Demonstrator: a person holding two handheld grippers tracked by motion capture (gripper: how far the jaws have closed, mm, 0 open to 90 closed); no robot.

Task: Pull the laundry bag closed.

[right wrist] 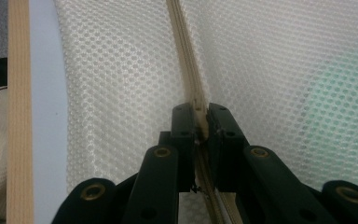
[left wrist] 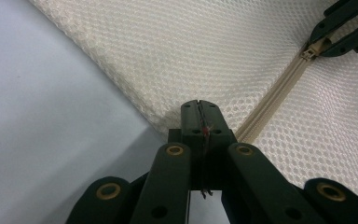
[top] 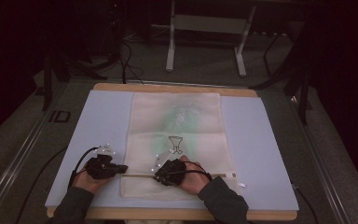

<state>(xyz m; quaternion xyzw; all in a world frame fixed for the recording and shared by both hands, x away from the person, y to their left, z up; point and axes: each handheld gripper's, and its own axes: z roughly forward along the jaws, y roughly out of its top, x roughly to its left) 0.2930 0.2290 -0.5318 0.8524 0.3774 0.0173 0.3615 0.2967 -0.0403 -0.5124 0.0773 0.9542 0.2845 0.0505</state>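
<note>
high view: mesh bag point(top: 177, 140) flat on desk point(top: 98, 121), both tongs at its near zipper point(top: 140, 176). left gripper view: left tongs point(left wrist: 199, 108) pinched tight on bag's edge by the zipper end. right gripper view: right tongs point(right wrist: 200, 122) clamped on zipper pull point(right wrist: 199, 119).

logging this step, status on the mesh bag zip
Left tool shut on mesh bag corner. Right tool shut on zipper pull. Nothing in the way.

Room is dark, light falls mostly on the table. Grey carpet floor point(top: 205, 70). White metal desk frame point(top: 207, 35) stands behind the wooden table point(top: 177, 87). Black cables point(top: 128, 60) trail across the floor, left.
</note>
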